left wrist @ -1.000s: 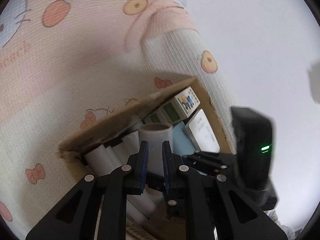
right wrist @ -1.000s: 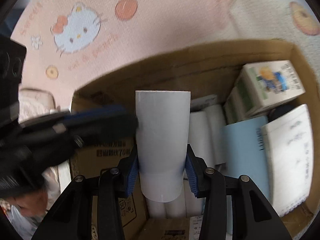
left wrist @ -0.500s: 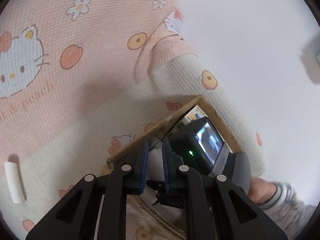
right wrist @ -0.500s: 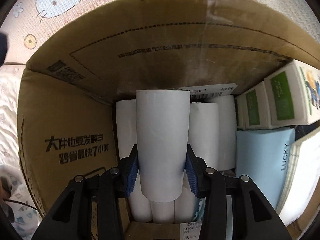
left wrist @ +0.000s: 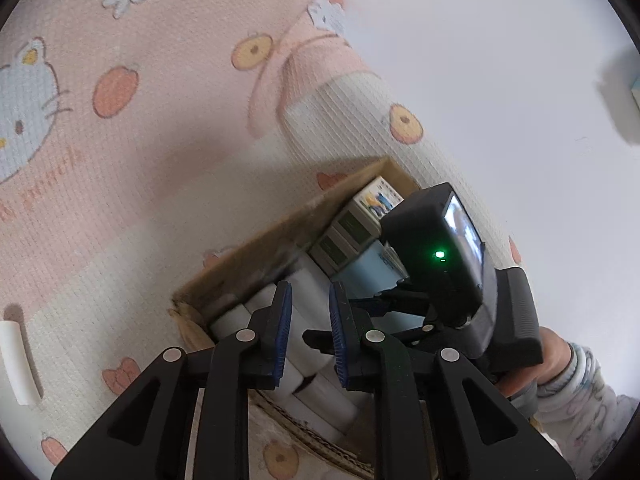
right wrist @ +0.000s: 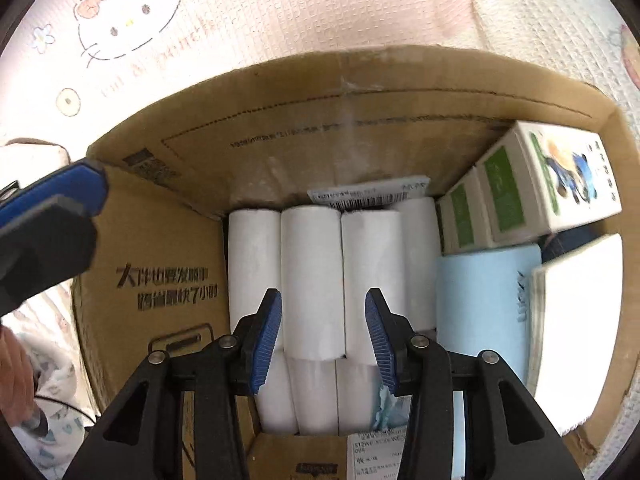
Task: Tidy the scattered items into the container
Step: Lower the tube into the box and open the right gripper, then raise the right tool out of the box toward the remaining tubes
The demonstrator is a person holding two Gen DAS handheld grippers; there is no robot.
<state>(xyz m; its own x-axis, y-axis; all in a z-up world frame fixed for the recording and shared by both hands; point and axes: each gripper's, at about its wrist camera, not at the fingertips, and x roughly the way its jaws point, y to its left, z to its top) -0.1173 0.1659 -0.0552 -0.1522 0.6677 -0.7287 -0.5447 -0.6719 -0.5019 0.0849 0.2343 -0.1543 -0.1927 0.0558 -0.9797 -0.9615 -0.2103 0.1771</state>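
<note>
A brown cardboard box (right wrist: 352,92) sits on a pink cartoon-print mat. Inside lie several white paper rolls (right wrist: 312,280), a pale blue pack (right wrist: 484,300), green-and-white cartons (right wrist: 532,184) and a white booklet (right wrist: 580,320). My right gripper (right wrist: 324,336) is open and empty, just above the rolls; one roll lies between and beyond its fingers. My left gripper (left wrist: 310,328) hangs over the box's (left wrist: 280,232) near-left corner, its jaws a narrow gap apart and empty. The right gripper's body (left wrist: 448,264) shows over the box in the left wrist view.
One white roll (left wrist: 14,360) lies on the mat at the left edge of the left wrist view. A white floor or wall (left wrist: 500,80) lies beyond the mat. The left gripper's blue finger (right wrist: 52,196) shows at the left of the right wrist view.
My right gripper has opened and let go of the white roll, which now lies among the others in the box. The left gripper has moved a little lower toward the box.
</note>
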